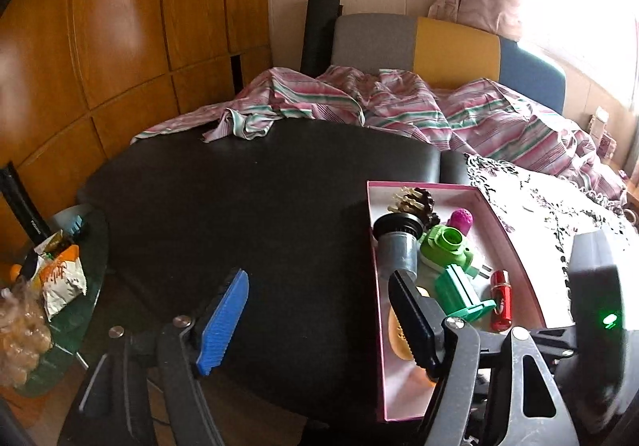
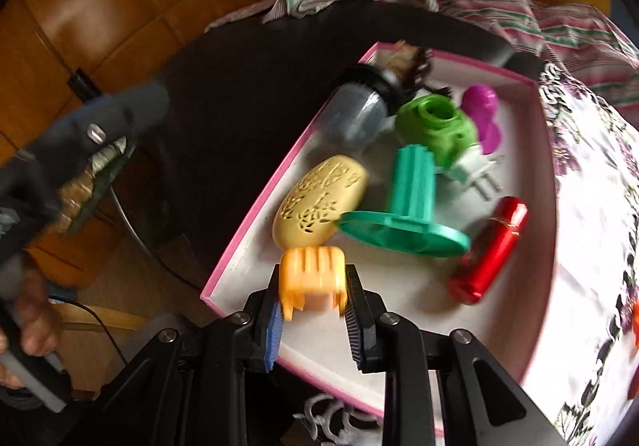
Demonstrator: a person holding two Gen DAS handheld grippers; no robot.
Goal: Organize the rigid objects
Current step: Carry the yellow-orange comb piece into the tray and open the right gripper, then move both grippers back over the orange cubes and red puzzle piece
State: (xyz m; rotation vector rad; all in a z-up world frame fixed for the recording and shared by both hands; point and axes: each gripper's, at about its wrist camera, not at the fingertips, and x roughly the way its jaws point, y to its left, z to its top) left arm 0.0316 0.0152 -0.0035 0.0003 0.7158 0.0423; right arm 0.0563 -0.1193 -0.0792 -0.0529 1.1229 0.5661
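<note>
On the far left I am seeing a small glass side table (image 1: pixel 86 310) crowded with snack wrappers (image 1: pixel 60 278). Next to it the dark table (image 1: pixel 239 206) is spreading across the middle, with a striped bedsheet (image 1: pixel 359 102) bunched along its far edge. My left gripper (image 1: pixel 319 322) is hovering over that dark surface with its jaws spread wide and holding nothing; its right finger is overlapping the near left edge of the pink-rimmed box (image 2: pixel 247 230).

The box is sitting at the table's right side, against a floral cloth (image 2: pixel 591 230). Inside it, from left to right, a cream carved oval case (image 2: pixel 319 198), a grey cylinder with a black cap (image 2: pixel 359 114), a teal flanged spool (image 2: pixel 407 214), a green round plug adapter (image 2: pixel 435 126), a magenta piece (image 2: pixel 483 114) and a red cylinder (image 2: pixel 487 250) are lying packed close together.

My right gripper (image 2: pixel 313 322) is reaching in over the box's near edge, tilted downward, its jaws clamping an orange ribbed clip (image 2: pixel 311 278) just in front of the cream case. The picture is blurring there, so I cannot tell whether the clip is touching the box floor.
</note>
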